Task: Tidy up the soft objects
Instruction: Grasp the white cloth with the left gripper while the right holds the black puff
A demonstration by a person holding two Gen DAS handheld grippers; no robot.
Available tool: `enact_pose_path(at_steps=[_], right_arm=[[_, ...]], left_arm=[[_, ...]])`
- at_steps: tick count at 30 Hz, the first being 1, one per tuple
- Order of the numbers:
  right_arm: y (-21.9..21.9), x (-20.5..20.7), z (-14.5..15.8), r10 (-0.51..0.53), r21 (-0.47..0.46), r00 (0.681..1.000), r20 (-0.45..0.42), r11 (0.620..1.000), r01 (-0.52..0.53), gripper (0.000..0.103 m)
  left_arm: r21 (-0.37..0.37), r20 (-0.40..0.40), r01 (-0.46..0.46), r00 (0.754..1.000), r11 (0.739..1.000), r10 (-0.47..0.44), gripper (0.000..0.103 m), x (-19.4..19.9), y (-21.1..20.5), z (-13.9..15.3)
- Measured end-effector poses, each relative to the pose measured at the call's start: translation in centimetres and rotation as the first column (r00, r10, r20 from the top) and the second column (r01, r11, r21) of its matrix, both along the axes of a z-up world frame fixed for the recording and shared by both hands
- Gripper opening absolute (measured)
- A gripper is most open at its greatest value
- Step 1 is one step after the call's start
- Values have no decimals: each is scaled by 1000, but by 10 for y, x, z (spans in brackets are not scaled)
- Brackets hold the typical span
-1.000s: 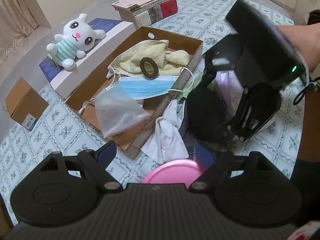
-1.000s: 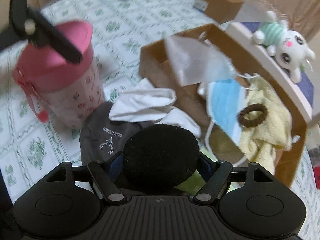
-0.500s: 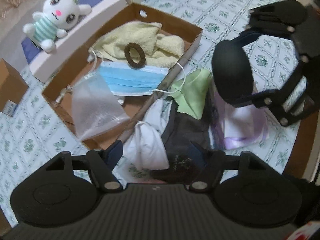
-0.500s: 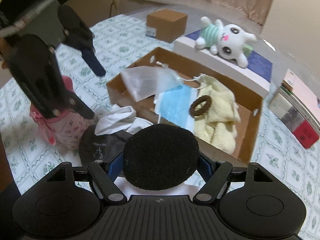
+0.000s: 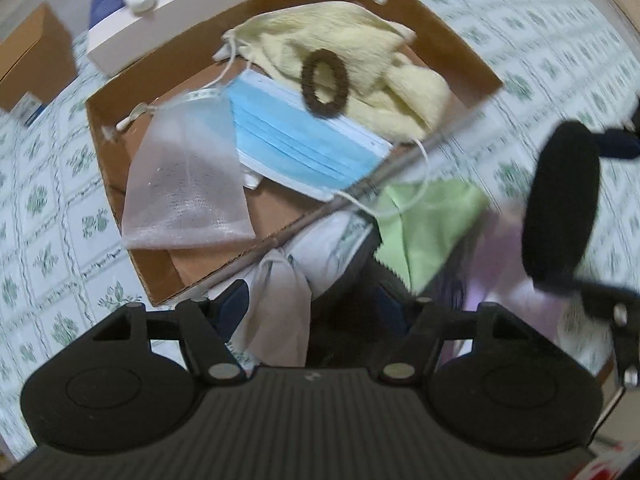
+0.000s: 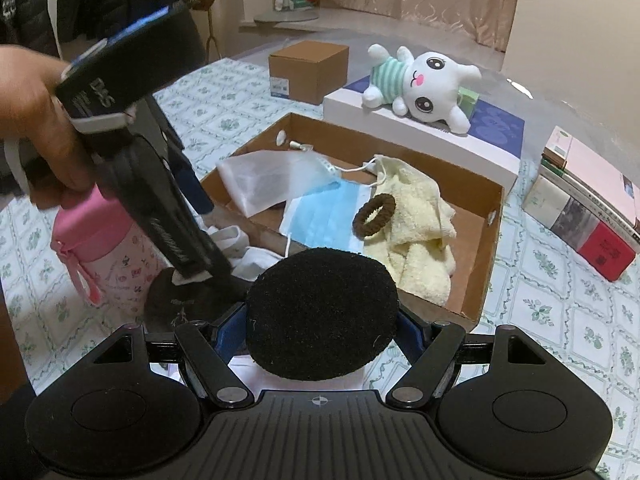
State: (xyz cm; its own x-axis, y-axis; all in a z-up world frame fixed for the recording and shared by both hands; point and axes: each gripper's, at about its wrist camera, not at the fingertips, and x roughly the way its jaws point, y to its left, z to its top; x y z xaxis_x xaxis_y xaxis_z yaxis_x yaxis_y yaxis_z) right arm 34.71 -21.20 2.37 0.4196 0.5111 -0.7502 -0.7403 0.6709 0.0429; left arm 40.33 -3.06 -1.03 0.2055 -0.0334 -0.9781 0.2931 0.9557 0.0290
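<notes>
My right gripper (image 6: 322, 320) is shut on a round black sponge pad (image 6: 322, 312), held above the near wall of the cardboard box (image 6: 486, 280); the pad also shows in the left wrist view (image 5: 560, 204). The box holds a yellow towel (image 5: 360, 52), a brown hair tie (image 5: 324, 82), a blue face mask (image 5: 304, 148) and a white mesh bag (image 5: 184, 176). My left gripper (image 5: 316, 308) is open, low over a white cloth (image 5: 280, 304) and a dark cloth (image 6: 180, 300) beside the box. A green cloth (image 5: 432, 224) lies there too.
A pink bottle (image 6: 108, 252) stands left of the pile. A white plush rabbit (image 6: 420, 80) lies on a white box behind. A small cardboard box (image 6: 308, 68) and stacked books (image 6: 580, 208) sit on the patterned tablecloth. A lilac cloth (image 5: 500, 280) lies at the right.
My left gripper has dropped closer to the cloths beside the box. My right gripper has lifted and pulled back with the black pad in it.
</notes>
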Motion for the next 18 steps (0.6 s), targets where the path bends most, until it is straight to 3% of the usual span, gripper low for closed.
enact_pose_path(at_steps=[8, 18], right_arm=[[-23, 3, -4, -42, 44, 999, 0, 998, 42, 76], [-44, 7, -7, -68, 2, 998, 13, 998, 68, 76]], left_arm=[[23, 39, -182, 983, 983, 181, 67, 8, -4, -21], [67, 79, -300, 952, 952, 294, 60, 12, 2, -36]])
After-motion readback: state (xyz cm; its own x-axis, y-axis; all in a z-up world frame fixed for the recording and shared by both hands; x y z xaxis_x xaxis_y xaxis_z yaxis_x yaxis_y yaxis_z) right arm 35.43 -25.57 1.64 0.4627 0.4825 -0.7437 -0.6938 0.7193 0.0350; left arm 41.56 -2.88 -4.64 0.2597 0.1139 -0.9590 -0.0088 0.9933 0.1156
